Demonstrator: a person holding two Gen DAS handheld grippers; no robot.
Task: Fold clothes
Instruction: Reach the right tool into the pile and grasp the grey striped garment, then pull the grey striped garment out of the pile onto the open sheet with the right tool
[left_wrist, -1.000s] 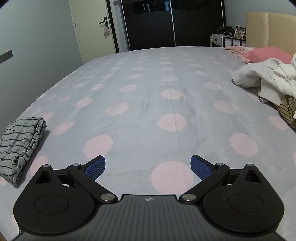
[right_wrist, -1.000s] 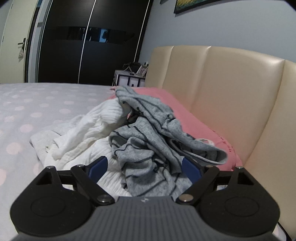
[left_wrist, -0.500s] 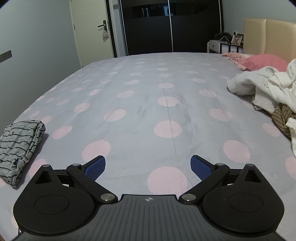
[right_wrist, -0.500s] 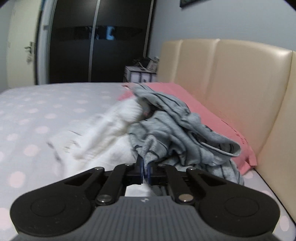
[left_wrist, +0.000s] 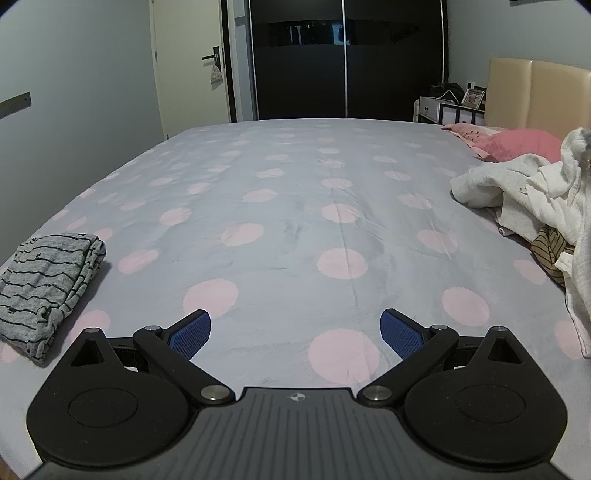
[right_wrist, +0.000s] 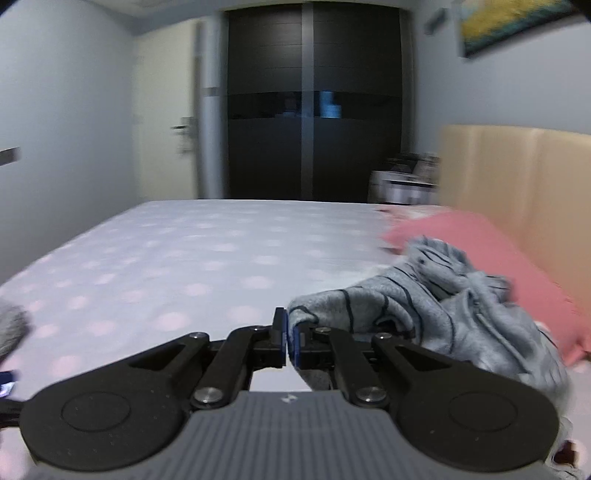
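While the grey striped garment (right_wrist: 436, 314) trails rightward from the right tongs (right_wrist: 287, 341), pinched tight on its edge above the bed (right_wrist: 177, 266), the left tongs (left_wrist: 295, 332) gape empty, a folded striped garment (left_wrist: 40, 284) to their left.

Right tool (right_wrist: 287, 338) clamped grey striped garment (right_wrist: 424, 306), lifted away.

A grey bedspread with pink dots (left_wrist: 295, 206) covers the bed, and a pink pillow (left_wrist: 517, 144) lies at its head against a beige padded headboard (left_wrist: 535, 92). Beyond the foot of the pillow stands a white bedside unit (left_wrist: 448, 109) with a framed photo (left_wrist: 474, 96) on top. A dark sliding wardrobe (left_wrist: 347, 59) fills the far wall beside a cream door (left_wrist: 192, 66), and a painting (right_wrist: 513, 26) hangs above the headboard.
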